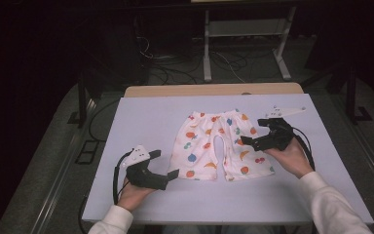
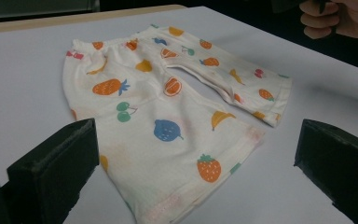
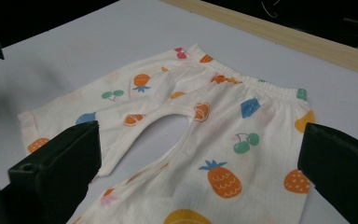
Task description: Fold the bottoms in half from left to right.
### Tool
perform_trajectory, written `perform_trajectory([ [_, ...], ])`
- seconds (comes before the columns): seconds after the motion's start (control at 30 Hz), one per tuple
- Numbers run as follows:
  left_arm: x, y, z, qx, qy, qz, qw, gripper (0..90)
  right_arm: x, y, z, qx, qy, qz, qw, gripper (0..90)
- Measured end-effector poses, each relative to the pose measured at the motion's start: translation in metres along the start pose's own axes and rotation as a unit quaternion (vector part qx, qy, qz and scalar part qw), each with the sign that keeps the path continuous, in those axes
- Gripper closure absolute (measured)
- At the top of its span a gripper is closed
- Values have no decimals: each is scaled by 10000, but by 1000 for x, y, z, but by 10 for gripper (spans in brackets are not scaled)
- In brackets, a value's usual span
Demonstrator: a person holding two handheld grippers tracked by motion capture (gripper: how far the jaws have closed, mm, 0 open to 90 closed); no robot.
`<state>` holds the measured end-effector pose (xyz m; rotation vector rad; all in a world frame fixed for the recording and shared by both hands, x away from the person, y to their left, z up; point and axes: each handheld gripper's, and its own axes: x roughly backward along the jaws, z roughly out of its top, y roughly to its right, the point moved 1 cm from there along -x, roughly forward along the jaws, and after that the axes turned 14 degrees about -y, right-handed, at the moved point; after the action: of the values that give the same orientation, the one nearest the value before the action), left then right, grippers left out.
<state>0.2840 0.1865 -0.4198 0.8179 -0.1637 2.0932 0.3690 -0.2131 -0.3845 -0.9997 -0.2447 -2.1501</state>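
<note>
A small pair of cream shorts (image 1: 219, 145) printed with coloured fruit lies flat on the white table (image 1: 141, 117), waistband at the far side, both legs pointing toward the person. My left gripper (image 1: 164, 165) hovers open just left of the near left leg hem (image 2: 205, 172), with nothing between its jaws. My right gripper (image 1: 254, 131) hangs open above the right leg (image 3: 233, 172), jaws wide apart and not touching the cloth. In the left gripper view the shorts (image 2: 168, 107) spread ahead, and the person's other hand (image 2: 340, 18) appears at the top right.
A wooden strip (image 1: 214, 89) runs along the table's far edge. Beyond it are a metal stand (image 1: 243, 39) and cables on a dark floor. Bare table top lies to the left of the shorts and along the near edge.
</note>
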Motion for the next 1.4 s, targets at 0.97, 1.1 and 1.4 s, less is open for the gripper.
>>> perform_trajectory([
  [0.97, -2, 0, 1, -29, -20, -48, 10000, 0, -35, -11, 58, 276, -134, 203, 9993, 0],
  [1.1, -2, 0, 1, -31, -25, -54, 10000, 0, -39, -11, 63, 277, -155, 211, 9993, 0],
  [1.4, -3, 1, 1, -30, -25, -60, 10000, 0, -46, -12, 74, 256, -114, 230, 9993, 0],
])
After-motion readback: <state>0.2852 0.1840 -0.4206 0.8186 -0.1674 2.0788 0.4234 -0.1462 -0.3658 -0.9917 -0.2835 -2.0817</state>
